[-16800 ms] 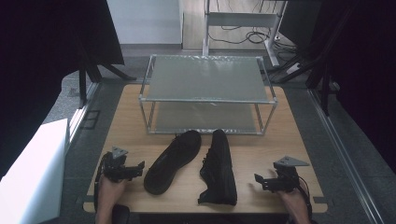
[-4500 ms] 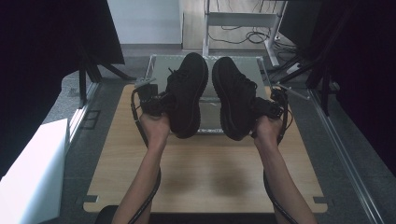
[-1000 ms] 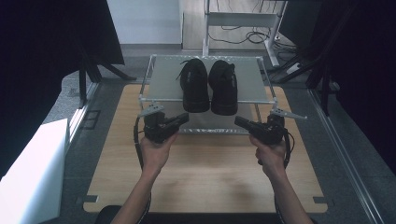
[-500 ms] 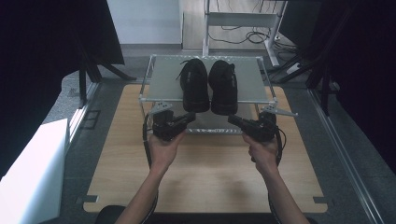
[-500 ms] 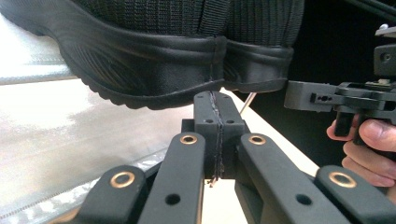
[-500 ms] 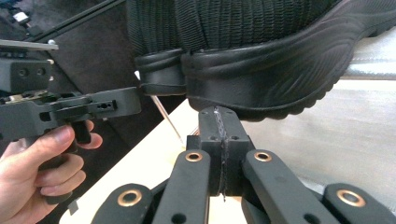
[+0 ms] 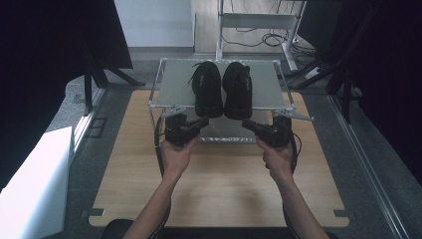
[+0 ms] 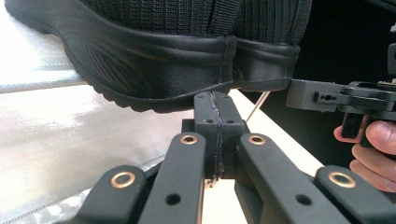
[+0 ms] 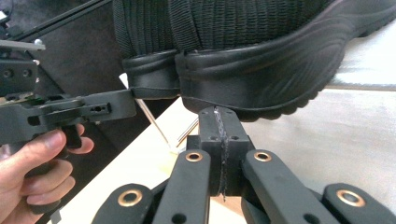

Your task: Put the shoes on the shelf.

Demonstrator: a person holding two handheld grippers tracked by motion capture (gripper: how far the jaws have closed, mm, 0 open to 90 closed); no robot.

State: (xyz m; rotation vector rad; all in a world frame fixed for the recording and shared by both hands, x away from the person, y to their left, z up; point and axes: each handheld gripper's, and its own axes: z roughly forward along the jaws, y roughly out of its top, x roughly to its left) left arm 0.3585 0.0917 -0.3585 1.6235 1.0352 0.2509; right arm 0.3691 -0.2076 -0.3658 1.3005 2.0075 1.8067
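Two black shoes stand side by side on the top shelf of a metal rack, toes pointing away: the left shoe and the right shoe. My left gripper is shut and empty, just below and in front of the left shoe's heel. My right gripper is also shut and empty, under the right shoe's heel. The two grippers point inward at each other. Each gripper view shows the other gripper held in a hand.
The rack stands at the far end of a wooden table, with a lower shelf behind the grippers. A white box sits off the table at the left. Desk legs and cables lie beyond the rack.
Both grippers have drifted slightly inward toward each other in front of the rack. The shoes have stayed in place on the top shelf.
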